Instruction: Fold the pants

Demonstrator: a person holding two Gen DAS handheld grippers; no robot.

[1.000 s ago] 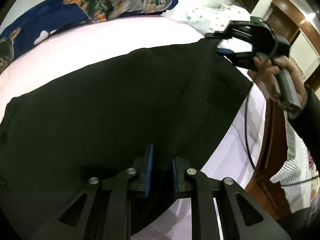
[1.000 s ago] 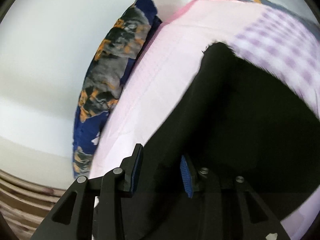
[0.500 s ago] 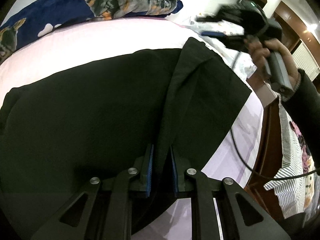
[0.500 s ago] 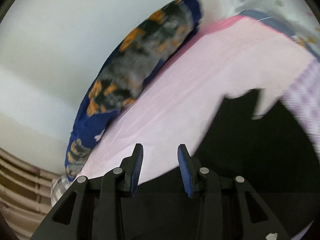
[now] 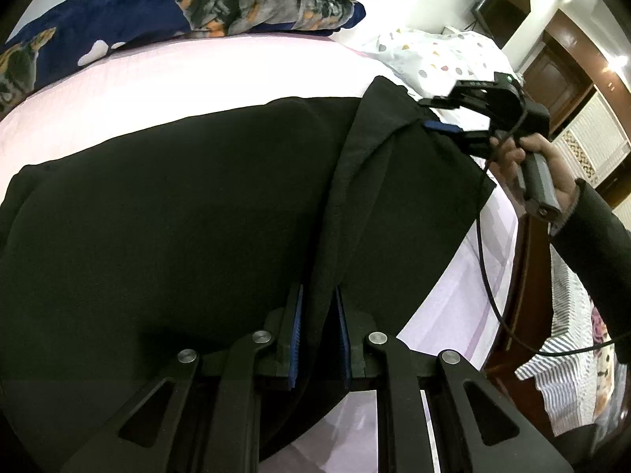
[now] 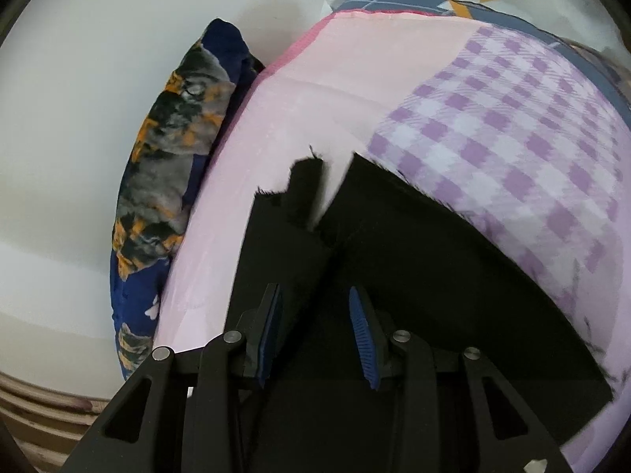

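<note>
Left hand-held gripper point(image 5: 318, 333) clamped on black pants point(image 5: 177, 216) — right hand-held gripper point(image 6: 315, 329) apart, no legible writing

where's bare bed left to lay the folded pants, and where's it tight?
Free: the pink sheet between the black pants and the navy dog-print pillow, and the lilac checked patch beside the pants. Crowded: the near edge, where the left gripper pinches a fold and the right gripper meets the far corner.
</note>
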